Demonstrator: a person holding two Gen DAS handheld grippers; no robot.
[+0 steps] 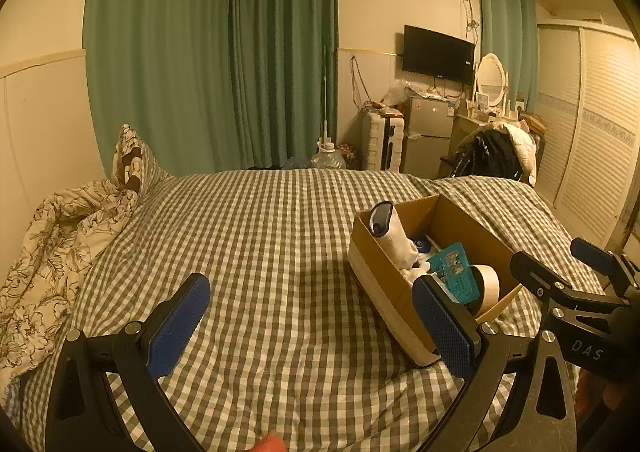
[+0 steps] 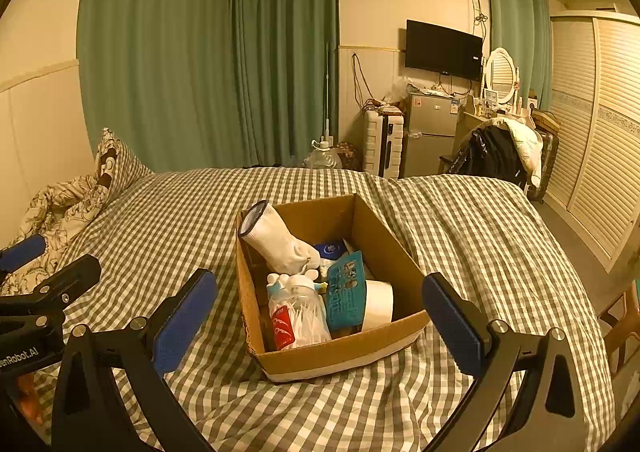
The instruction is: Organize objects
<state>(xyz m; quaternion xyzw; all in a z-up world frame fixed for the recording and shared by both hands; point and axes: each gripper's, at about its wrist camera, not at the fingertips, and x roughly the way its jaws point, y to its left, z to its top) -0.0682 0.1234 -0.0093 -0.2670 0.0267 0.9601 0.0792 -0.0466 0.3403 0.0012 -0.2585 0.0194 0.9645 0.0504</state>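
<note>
1. Left wrist view: The left gripper (image 1: 312, 328) hangs over the checked bed (image 1: 260, 244) with its blue-padded jaws spread wide and nothing between them. The cardboard box (image 1: 384, 280) sits to its right, partly behind the right-hand finger, and the right gripper (image 1: 576, 272) shows at the far right edge, near the box's end. A white sock (image 1: 394, 240) leans against the box's near wall, its dark-rimmed cuff poking above the rim; a teal card (image 1: 454, 270) and a roll of tape (image 1: 490, 284) stand beside it. No loose item lies on the visible bedding, which suggests the sorting is largely done.

2. Right wrist view: The right gripper (image 2: 320, 316) faces the box (image 2: 340, 356) head-on, jaws wide and empty, the box framed between its fingers. Inside, packed upright to fit, are the sock (image 2: 276, 240), a clear bag of cotton swabs (image 2: 300, 316), the card (image 2: 346, 292) and the tape (image 2: 378, 304). The left gripper (image 2: 32, 272) sits at the left edge; its opening cannot be judged from here. Both tools appear poised on either side of the box, perhaps to shift it.
</note>
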